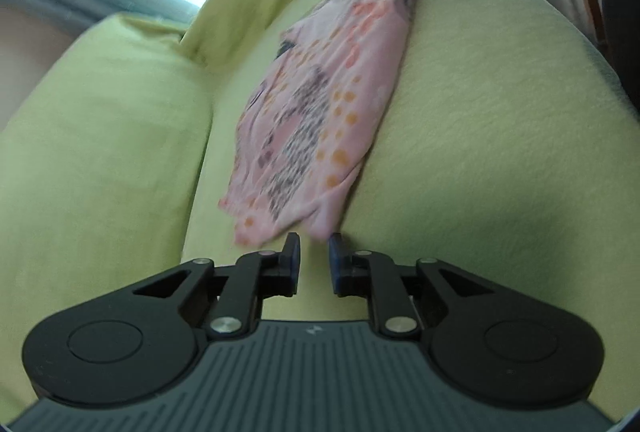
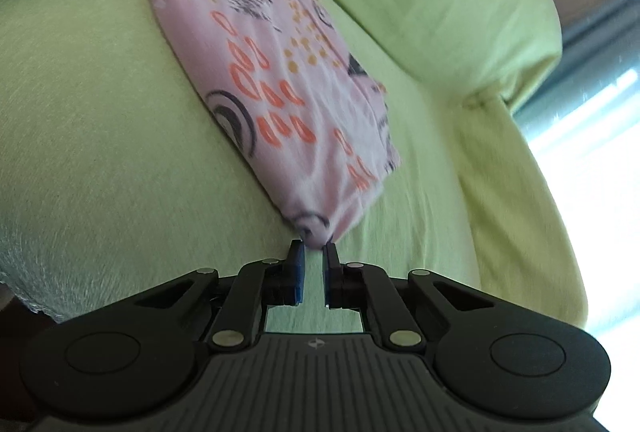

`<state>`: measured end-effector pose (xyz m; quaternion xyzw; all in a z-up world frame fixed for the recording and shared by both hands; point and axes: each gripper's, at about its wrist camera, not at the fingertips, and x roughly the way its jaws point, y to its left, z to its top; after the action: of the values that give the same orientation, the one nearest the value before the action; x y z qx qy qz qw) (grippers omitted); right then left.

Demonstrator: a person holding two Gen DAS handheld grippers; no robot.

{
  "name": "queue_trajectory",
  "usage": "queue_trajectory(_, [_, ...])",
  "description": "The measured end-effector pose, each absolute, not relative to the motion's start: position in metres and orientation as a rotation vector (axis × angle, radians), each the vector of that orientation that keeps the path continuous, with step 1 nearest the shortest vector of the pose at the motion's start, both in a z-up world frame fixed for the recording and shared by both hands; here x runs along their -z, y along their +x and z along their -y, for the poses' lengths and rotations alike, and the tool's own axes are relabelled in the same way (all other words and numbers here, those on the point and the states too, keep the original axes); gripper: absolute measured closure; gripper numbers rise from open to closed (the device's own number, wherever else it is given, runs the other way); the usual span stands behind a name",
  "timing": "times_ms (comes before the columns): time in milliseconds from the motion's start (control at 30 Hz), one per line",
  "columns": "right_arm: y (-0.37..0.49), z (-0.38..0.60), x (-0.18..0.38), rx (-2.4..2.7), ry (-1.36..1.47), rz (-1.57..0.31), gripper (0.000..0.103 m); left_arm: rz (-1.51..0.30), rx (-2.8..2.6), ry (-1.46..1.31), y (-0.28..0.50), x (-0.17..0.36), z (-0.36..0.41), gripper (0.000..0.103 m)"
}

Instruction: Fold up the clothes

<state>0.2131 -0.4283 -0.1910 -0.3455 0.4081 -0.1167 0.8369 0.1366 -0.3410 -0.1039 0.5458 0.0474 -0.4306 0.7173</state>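
Across a bed covered in a yellow-green sheet [image 1: 480,120] lies a pink patterned garment [image 1: 320,104], stretched lengthwise between the two grippers. Green pillows [image 1: 100,136] sit just beside the garment, on the window side; bright window light [image 2: 600,120] shows beyond them. Nothing lies on top of the cloth.

From the right wrist view, the right gripper [image 2: 314,256] points down at the bed, its blue-padded fingers [image 2: 298,272] nearly together and pinching one bunched corner of the garment. The left gripper [image 1: 314,252] tilts downward at the opposite end, fingers [image 1: 294,256] narrowly apart; the garment's edge sits right at their tips, with no clear pinch.
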Motion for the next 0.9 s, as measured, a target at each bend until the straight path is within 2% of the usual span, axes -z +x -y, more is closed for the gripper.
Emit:
queue_trajectory(67, [0.211,0.430,0.180,0.261,-0.696,-0.834,0.093,-0.144,0.930,1.126,0.141,0.091,0.335,0.089])
queue_trajectory(133, [0.211,0.432,0.169,0.266,-0.652,-0.792,0.086,-0.157,0.917,1.034,0.143,0.077,0.333,0.087])
queue_trajectory(233, [0.216,0.435,0.155,0.218,-0.509,-0.737,0.086,-0.158,0.954,0.950,0.141,0.065,0.349,0.082])
queue_trajectory(367, [0.230,0.427,0.146,0.118,-0.404,-0.707,0.086,-0.111,1.027,1.062,0.124,0.078,0.364,0.077])
queue_trajectory(467, [0.233,0.402,0.150,0.056,-0.483,-0.711,0.086,-0.058,1.022,1.199,0.113,0.096,0.362,0.077])
queue_trajectory(533, [0.235,0.392,0.155,0.009,-0.528,-0.721,0.084,-0.045,1.007,1.276,0.112,0.109,0.361,0.081])
queue_trajectory(567, [0.236,0.386,0.160,-0.009,-0.559,-0.727,0.082,-0.032,0.997,1.299,0.112,0.114,0.362,0.097])
queue_trajectory(633, [0.236,0.374,0.170,-0.028,-0.630,-0.724,0.074,-0.009,0.981,1.332,0.113,0.122,0.361,0.099])
queue_trajectory(700, [0.238,0.367,0.176,-0.035,-0.676,-0.720,0.077,-0.012,0.976,1.329,0.115,0.122,0.356,0.100])
queue_trajectory(833, [0.239,0.374,0.174,-0.016,-0.651,-0.737,0.094,-0.030,0.938,1.369,0.122,0.127,0.343,0.103])
queue_trajectory(900, [0.237,0.378,0.174,-0.006,-0.635,-0.749,0.096,-0.045,0.916,1.348,0.126,0.124,0.338,0.103])
